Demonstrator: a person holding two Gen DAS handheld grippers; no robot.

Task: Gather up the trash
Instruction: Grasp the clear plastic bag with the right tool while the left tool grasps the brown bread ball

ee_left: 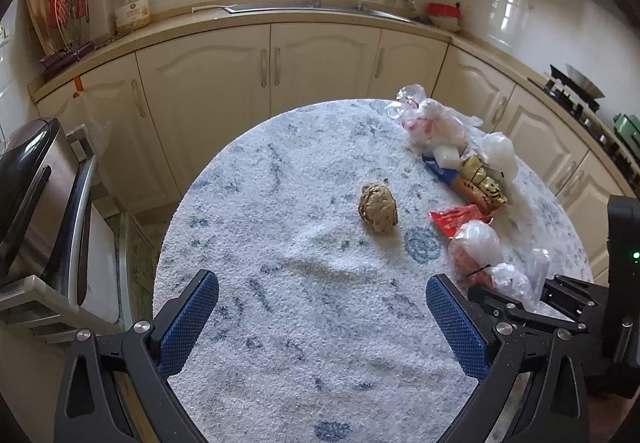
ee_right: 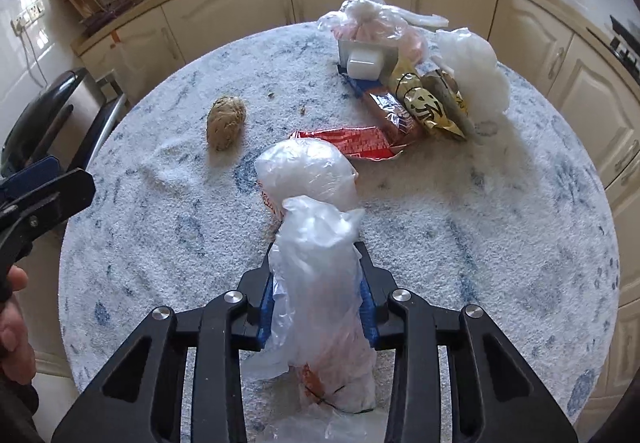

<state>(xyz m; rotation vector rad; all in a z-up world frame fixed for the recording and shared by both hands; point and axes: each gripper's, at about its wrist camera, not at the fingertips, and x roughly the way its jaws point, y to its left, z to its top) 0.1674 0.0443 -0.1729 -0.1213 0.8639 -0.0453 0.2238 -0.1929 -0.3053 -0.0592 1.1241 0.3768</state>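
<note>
At the lower centre of the right wrist view, the right gripper (ee_right: 318, 307) has its jaws closed on the twisted neck of a plastic bag (ee_right: 312, 203), whose bulging end rests on the desk (ee_right: 480, 243). It looks light, soft and slippery, so the bunched neck seems the surest hold. The left gripper (ee_left: 322, 317) hangs with jaws wide apart and empty. The bag's contents are blurred behind the film.
</note>
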